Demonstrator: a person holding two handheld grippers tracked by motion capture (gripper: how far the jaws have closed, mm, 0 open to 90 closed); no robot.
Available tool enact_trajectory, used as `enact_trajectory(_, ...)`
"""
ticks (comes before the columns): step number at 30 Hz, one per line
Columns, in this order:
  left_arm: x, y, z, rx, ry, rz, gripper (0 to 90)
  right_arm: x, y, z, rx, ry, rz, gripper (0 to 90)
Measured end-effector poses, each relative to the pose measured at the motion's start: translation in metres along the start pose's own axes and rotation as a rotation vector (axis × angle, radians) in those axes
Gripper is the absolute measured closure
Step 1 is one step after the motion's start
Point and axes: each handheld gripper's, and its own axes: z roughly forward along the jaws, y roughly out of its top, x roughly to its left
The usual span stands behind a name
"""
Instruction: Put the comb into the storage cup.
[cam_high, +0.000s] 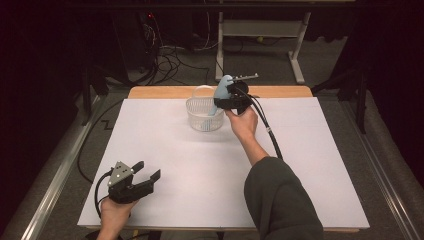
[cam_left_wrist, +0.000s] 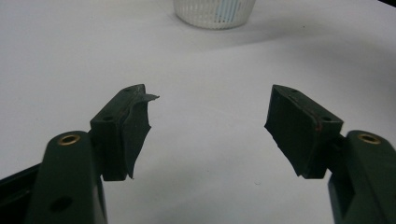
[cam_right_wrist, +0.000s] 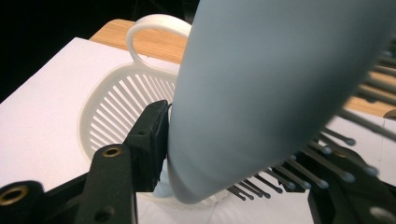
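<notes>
A light-blue hairbrush (cam_high: 223, 89) stands nearly upright over a white slotted basket (cam_high: 199, 121), its handle end down inside the basket. My right gripper (cam_high: 226, 103) is at the basket's right rim, around the brush. In the right gripper view the brush (cam_right_wrist: 261, 84) looms large; one pad (cam_right_wrist: 156, 140) lies against its smooth back and the bristles (cam_right_wrist: 327, 172) reach the other jaw. My left gripper (cam_high: 148, 169) rests near the table's front left, open, with nothing between its fingers. In its own view the left gripper (cam_left_wrist: 210, 100) faces the basket (cam_left_wrist: 215, 11) far ahead.
A white sheet (cam_high: 200, 170) covers the wooden table (cam_high: 165, 92). Cables and a metal frame stand on the dark floor behind. The basket's looped handle (cam_right_wrist: 154, 28) rises at its far rim. The right gripper's cable (cam_high: 270, 132) trails along the forearm.
</notes>
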Motion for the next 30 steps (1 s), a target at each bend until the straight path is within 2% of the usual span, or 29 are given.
enact_trajectory(10,0.0014,0.0007,-0.0017,-0.012,0.004,-0.009,30.6,-0.0044,-0.0035,-0.004,0.035,-0.014,0.005,42.1)
enact_trajectory(15,0.0005,0.0009,-0.0011,-0.007,0.004,-0.001,30.6,-0.0054,-0.0043,-0.0052,0.056,-0.02,-0.008,40.3)
enact_trajectory(21,0.0012,0.0008,-0.0017,-0.012,0.005,-0.004,30.6,-0.0065,-0.0047,-0.0061,0.058,-0.025,-0.015,39.0)
enact_trajectory(30,0.0002,0.0015,-0.0001,-0.009,-0.009,-0.006,30.7,-0.0092,-0.0058,-0.0047,0.06,-0.026,0.0,36.8)
